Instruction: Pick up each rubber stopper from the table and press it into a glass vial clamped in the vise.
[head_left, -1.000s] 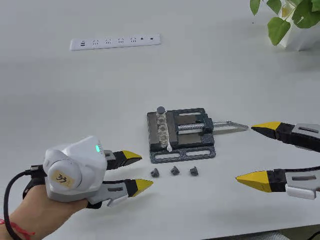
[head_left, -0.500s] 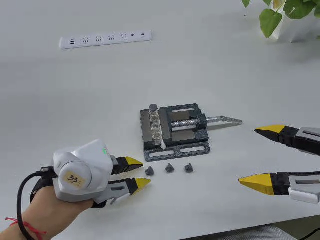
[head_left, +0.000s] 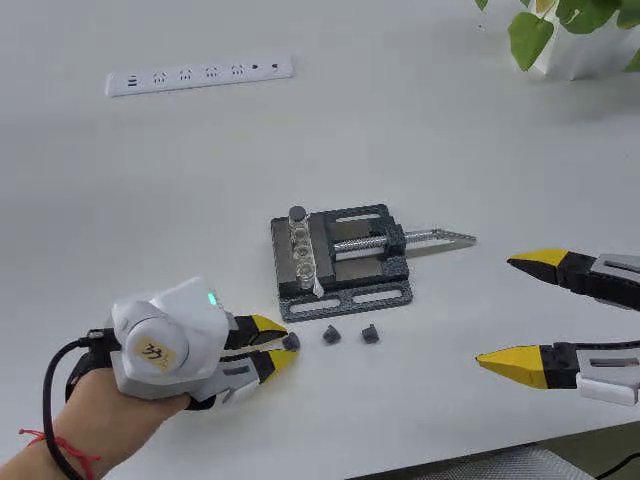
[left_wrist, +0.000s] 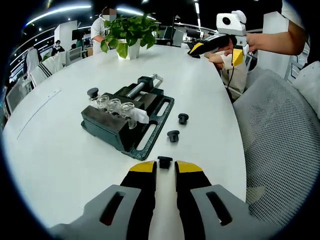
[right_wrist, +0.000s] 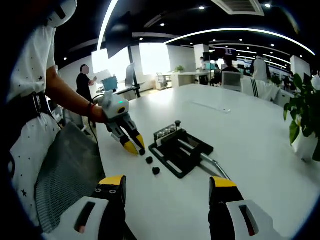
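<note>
Before the vise (head_left: 340, 262) on the table (head_left: 150, 180), the left gripper (head_left: 287, 340), jaws narrowly parted, flanks one stopper (head_left: 291, 341); the left gripper view places it at the very tips. Two more stoppers (head_left: 331, 335) lie beside it. The right gripper (head_left: 494, 310) is spread wide, well apart.

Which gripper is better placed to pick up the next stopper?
Left. The left gripper has its tips right at the nearest loose stopper, with the jaws slightly apart and lined up on it. The right gripper hangs wide open beyond the far side of the vise, well away from it.
</note>
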